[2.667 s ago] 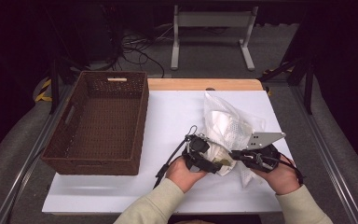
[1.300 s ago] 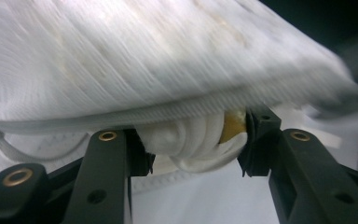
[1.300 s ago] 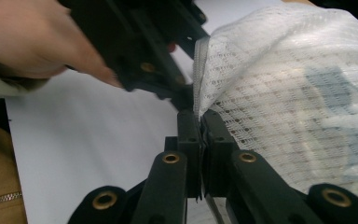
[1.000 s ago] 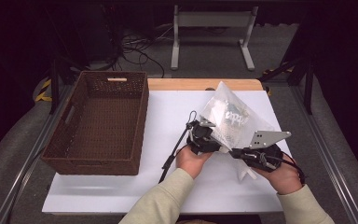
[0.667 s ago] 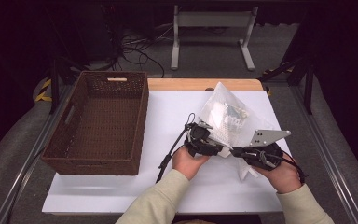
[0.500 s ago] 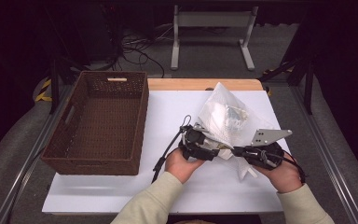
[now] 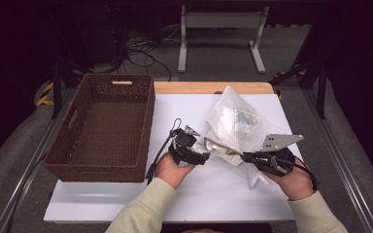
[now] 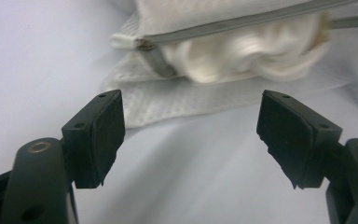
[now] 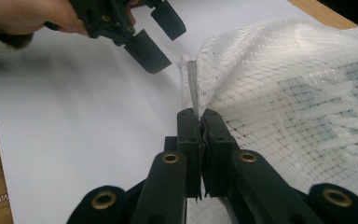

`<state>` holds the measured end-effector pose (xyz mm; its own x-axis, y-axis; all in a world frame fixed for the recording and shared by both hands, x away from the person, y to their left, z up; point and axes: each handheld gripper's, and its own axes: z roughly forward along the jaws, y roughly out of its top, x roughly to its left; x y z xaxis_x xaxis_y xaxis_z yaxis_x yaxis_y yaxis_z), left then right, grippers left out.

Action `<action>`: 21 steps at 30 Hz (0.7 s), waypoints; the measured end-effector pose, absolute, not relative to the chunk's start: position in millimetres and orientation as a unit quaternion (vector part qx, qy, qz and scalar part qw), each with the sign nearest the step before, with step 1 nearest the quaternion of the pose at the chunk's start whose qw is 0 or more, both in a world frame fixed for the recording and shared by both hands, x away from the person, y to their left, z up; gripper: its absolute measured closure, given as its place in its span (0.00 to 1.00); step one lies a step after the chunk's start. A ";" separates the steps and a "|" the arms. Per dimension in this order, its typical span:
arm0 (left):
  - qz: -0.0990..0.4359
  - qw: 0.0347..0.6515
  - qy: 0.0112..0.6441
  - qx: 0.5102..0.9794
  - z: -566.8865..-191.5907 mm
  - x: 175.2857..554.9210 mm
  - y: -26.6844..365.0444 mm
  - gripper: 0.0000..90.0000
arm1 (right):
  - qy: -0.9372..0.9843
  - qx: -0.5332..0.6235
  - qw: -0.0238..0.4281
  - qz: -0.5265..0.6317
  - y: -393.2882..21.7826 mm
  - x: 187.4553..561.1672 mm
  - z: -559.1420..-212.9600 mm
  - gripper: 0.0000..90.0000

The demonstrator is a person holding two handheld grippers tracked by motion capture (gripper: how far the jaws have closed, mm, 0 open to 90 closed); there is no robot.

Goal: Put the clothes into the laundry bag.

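My right gripper (image 9: pixel 200 116) has its fingers (image 9: pixel 189 135) pinched tight on the zipped edge of the white mesh laundry bag (image 9: pixel 303 93), right at the grey zipper (image 9: pixel 193 86). My left gripper (image 8: pixel 191 135) has just been opening; its fingers (image 8: pixel 102 130) stand wide apart with nothing between them, only bare white surface (image 8: pixel 37 60), and the bag's zipped end (image 8: pixel 223 56) lies just beyond their tips.

From above, my left gripper (image 7: pixel 200 156) sits just left of the bag (image 7: pixel 233 121), and my right gripper (image 7: pixel 246 156) holds the bag's near edge. The bag lies on the right half of the white surface (image 7: pixel 213 194), bulging with pale folded cloth. Well to the left stands a dark brown woven basket (image 7: pixel 102 131), with nothing between it and my left hand (image 7: pixel 172 167).

The left gripper view shows soft white cloth (image 8: pixel 242 51) pushing out at the zipper's open end. The right gripper view shows the mesh weave up close, a bluish checked patch (image 9: pixel 317 98) through it, and my left gripper (image 9: pixel 161 44) open, off to the far left. A strip of wooden edge (image 7: pixel 209 87) borders the far side of the surface.
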<state>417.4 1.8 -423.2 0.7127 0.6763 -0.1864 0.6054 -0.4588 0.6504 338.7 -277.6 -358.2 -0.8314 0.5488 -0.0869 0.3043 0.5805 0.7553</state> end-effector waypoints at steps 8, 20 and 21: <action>0.056 0.330 0.393 0.856 -443.2 440.6 -7.1 0.29 | 0.874 0.246 0.156 0.389 -279.4 339.8 -359.2 0.96; 0.092 0.300 0.331 0.890 -444.1 431.4 -21.3 0.96 | 0.872 0.250 0.156 0.390 -280.1 342.2 -361.5 0.96; 0.085 0.300 0.324 0.893 -443.0 426.7 -21.8 0.97 | 0.872 0.250 0.156 0.390 -280.3 342.3 -361.4 0.96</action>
<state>426.7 -21.8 -443.0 0.7753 0.6302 -0.0427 0.5279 -0.6093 0.5916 342.3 -280.3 -361.4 -0.8262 0.5580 -0.0778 0.3137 0.5703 0.7592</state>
